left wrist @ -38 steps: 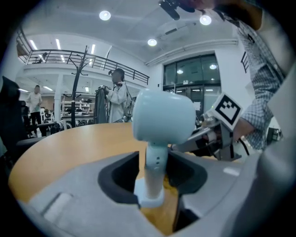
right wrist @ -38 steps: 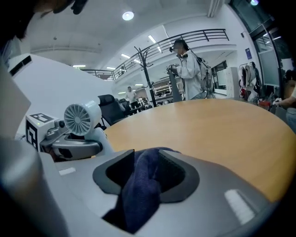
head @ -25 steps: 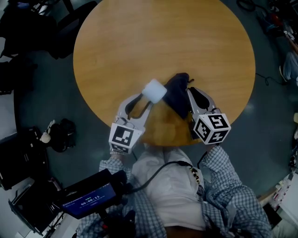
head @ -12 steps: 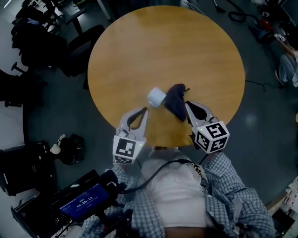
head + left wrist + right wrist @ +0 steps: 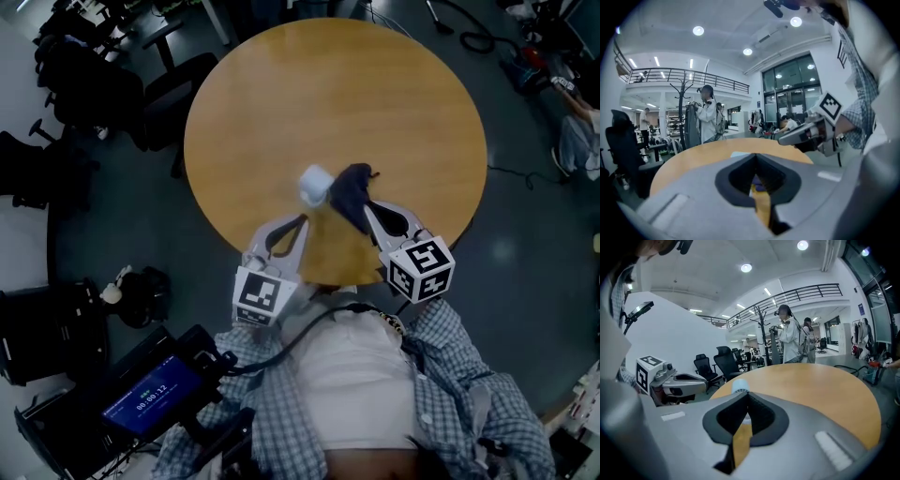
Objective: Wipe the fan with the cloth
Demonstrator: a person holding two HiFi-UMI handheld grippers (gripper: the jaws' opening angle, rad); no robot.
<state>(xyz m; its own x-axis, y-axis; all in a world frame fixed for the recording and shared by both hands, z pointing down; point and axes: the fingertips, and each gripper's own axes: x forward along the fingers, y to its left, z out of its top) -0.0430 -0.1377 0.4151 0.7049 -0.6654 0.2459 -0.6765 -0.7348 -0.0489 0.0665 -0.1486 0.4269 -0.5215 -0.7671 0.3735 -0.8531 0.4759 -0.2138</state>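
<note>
A small white fan [image 5: 316, 185] stands on the round wooden table [image 5: 337, 94], near its front edge. Right beside it lies a crumpled dark cloth [image 5: 352, 195]. My left gripper [image 5: 302, 221] hovers just short of the fan, jaws shut and empty. My right gripper [image 5: 366, 206] is shut too, its tip over the cloth's near end, with nothing between the jaws. In the left gripper view the closed jaws [image 5: 756, 157] hide most of the table, and the right gripper [image 5: 811, 131] shows to the right. The right gripper view looks past its closed jaws [image 5: 747, 394] at the fan [image 5: 739, 386].
Black office chairs [image 5: 169, 89] stand at the table's far left. A device with a blue screen [image 5: 150, 401] sits by my left side, and black gear [image 5: 141, 295] lies on the floor. Cables [image 5: 469, 33] run at the far right. People [image 5: 707, 115] stand by a coat rack beyond the table.
Both grippers have drawn back toward me from the fan and cloth and risen. The left jaws, open at the fan before, are shut. Fan and cloth stay on the table.
</note>
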